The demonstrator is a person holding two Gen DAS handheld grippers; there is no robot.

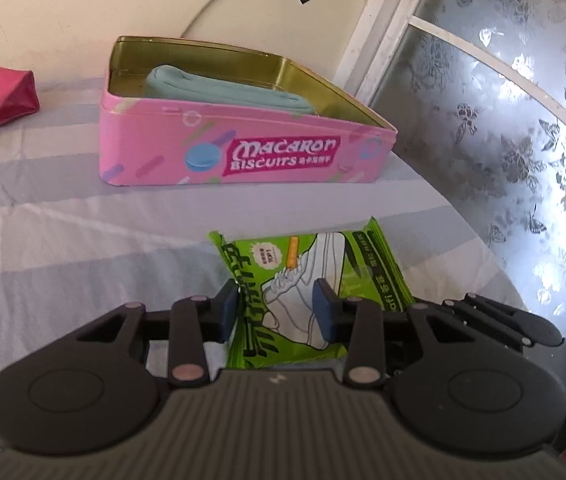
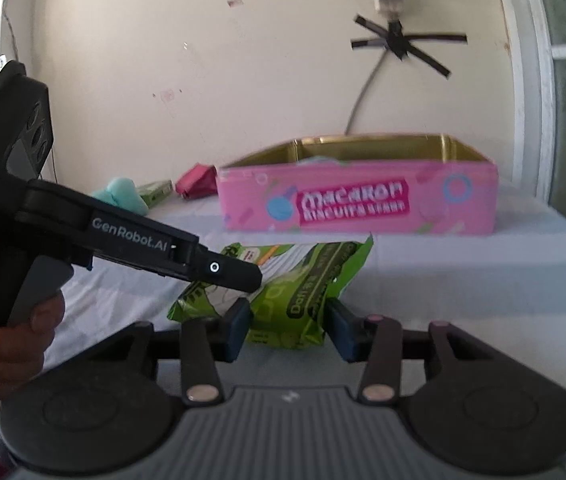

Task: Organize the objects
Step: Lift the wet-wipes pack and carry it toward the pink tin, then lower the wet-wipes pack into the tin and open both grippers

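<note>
A green wipes packet (image 1: 311, 280) with a white shoe picture sits between the blue pads of my left gripper (image 1: 277, 310), which looks shut on it. In the right wrist view the same packet (image 2: 299, 284) is held above the sheet by the left gripper (image 2: 239, 274), and my right gripper (image 2: 289, 328) closes on its near end. Behind stands an open pink "Macaron Biscuits" tin (image 1: 243, 152) with a teal pouch (image 1: 223, 84) inside; the tin also shows in the right wrist view (image 2: 359, 200).
A red pouch (image 1: 3, 96) lies at the far left on the striped sheet. In the right wrist view a teal soft item (image 2: 123, 194), a small green box (image 2: 157, 192) and the red pouch (image 2: 197, 182) lie left of the tin. A frosted window (image 1: 503, 120) is on the right.
</note>
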